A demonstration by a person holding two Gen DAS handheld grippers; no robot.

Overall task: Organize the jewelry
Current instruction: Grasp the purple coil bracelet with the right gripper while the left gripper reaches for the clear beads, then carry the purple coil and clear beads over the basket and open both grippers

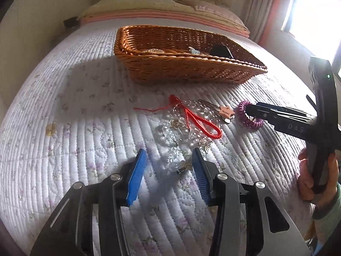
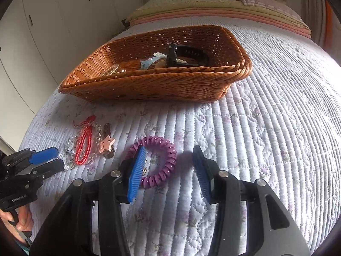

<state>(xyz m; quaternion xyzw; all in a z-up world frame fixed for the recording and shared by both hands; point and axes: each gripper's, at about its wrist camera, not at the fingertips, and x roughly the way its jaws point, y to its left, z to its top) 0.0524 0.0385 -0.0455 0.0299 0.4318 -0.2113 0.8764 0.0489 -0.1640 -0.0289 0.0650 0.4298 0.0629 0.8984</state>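
Observation:
A wicker basket sits on the quilted bed and holds a black clip and a few small pieces. In front of it lie clear bead strands, a red cord bracelet, a pink star hair clip and a purple spiral hair tie. My left gripper is open, its jaws either side of the near end of the clear beads. My right gripper is open, with its left finger inside the purple hair tie's loop.
The quilted bedspread stretches left and right of the jewelry. Folded blankets and pillows lie behind the basket. A white wardrobe stands to the left and a bright window to the right.

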